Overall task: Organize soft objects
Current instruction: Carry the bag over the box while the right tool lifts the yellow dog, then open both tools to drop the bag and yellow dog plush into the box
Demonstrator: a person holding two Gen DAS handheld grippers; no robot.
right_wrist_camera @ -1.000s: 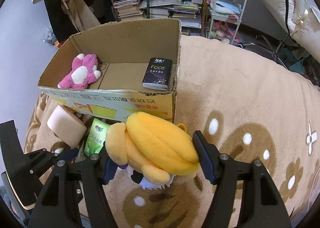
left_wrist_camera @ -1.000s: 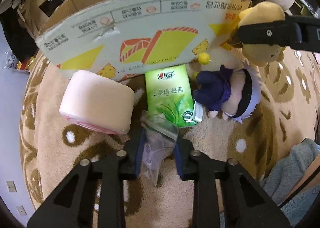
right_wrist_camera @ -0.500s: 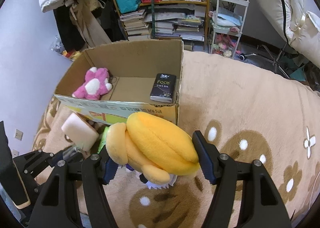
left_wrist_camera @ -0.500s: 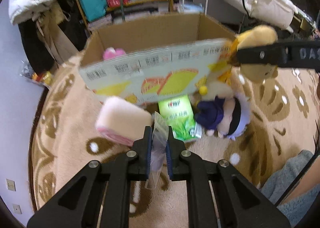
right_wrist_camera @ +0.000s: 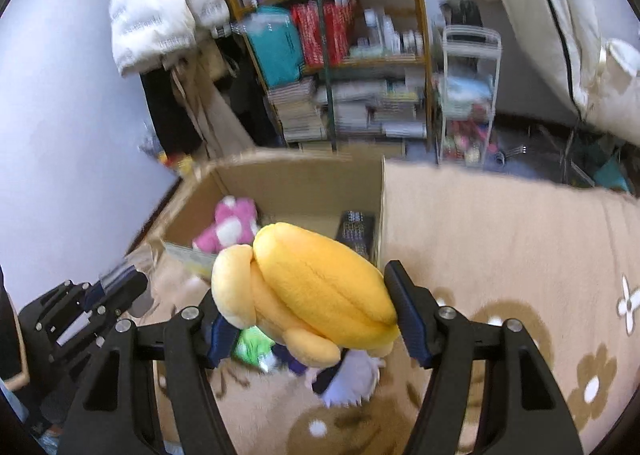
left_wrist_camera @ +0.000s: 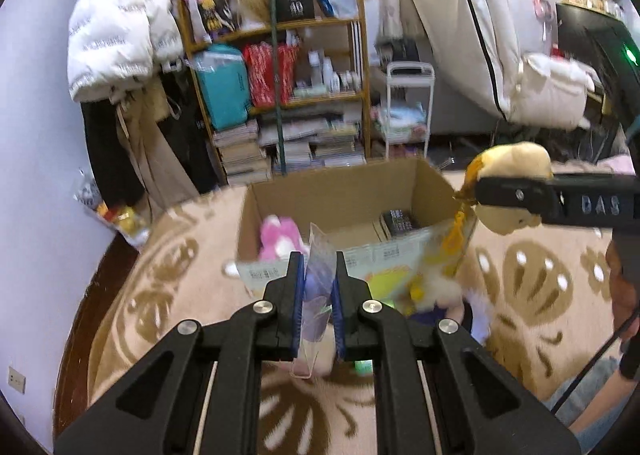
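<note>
The carpet [right_wrist_camera: 500,239] spreads wide and bare at 3 o'clock of the box [left_wrist_camera: 344,191], which sits open-topped ahead of both grippers, its near wall facing them. Inside lie a pink plush [left_wrist_camera: 276,235] at 9 o'clock and a dark tissue pack [left_wrist_camera: 400,221] at 3 o'clock, with bare floor between them.

The step in hand looks like carrying two items to the box. The right gripper [right_wrist_camera: 310,319] is clamped about half-wide around a yellow plush [right_wrist_camera: 320,287], held above the carpet short of the box. The left gripper [left_wrist_camera: 318,303] is pinched fully shut on a clear bag [left_wrist_camera: 318,275], its top poking up between the jaws.

Next, each likely needs to clear the near wall, go over the bare middle, then let go. Room overhead is free; the shelf [left_wrist_camera: 280,87] stands well behind at 12 o'clock. A green pack [right_wrist_camera: 252,347] and a doll [right_wrist_camera: 348,379] wait on the carpet below the yellow plush.
</note>
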